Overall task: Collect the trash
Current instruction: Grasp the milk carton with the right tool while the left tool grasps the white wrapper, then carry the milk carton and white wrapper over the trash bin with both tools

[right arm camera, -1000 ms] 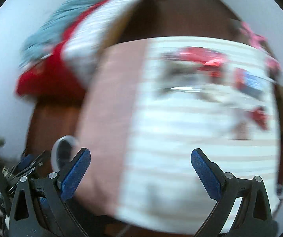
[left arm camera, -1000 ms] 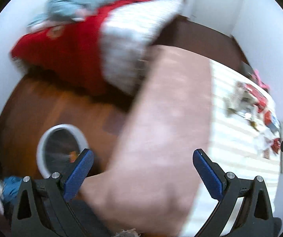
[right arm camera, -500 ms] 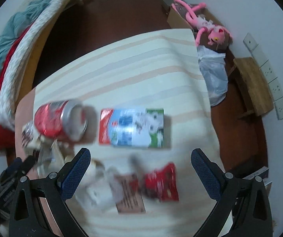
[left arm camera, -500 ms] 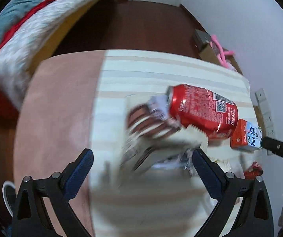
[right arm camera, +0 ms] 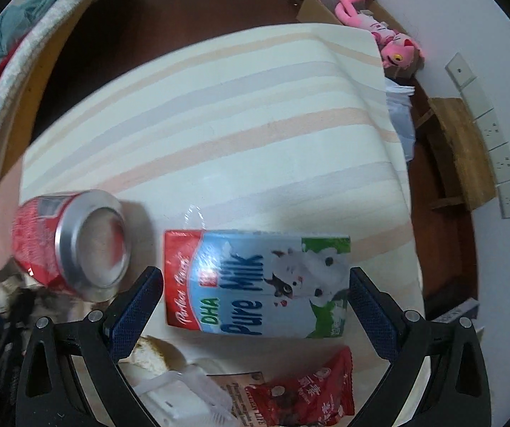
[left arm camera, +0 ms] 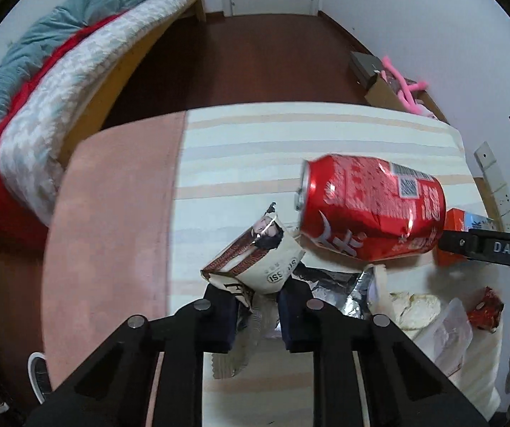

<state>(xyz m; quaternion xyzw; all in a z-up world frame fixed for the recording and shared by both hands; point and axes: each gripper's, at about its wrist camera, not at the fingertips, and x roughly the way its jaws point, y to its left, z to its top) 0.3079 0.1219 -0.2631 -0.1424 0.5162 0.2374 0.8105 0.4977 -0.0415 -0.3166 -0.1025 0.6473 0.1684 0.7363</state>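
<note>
Trash lies on a striped tablecloth [left arm camera: 290, 135]. My left gripper [left arm camera: 256, 306] is shut on a crumpled brown and cream wrapper [left arm camera: 255, 267]. A red soda can [left arm camera: 372, 210] lies on its side just beyond it; it also shows in the right wrist view [right arm camera: 73, 242]. My right gripper [right arm camera: 255, 302] is open, with its fingers either side of a flat milk carton [right arm camera: 255, 284]. A red snack packet [right arm camera: 308, 391], a clear plastic bag [right arm camera: 180, 398] and a crumpled tissue [right arm camera: 155, 352] lie near the table's front edge.
A bed [left arm camera: 59, 71] with red and grey blankets stands to the left across a dark wooden floor [left arm camera: 255, 57]. A cardboard box with a pink plush toy [right arm camera: 362, 7] and a wooden stool [right arm camera: 458, 149] stand by the right wall. A white bin rim [left arm camera: 37, 377] shows low left.
Both grippers swung from the bin side to the trash on the table. The left gripper closed on the wrapper. The right gripper came down around the milk carton, still open.
</note>
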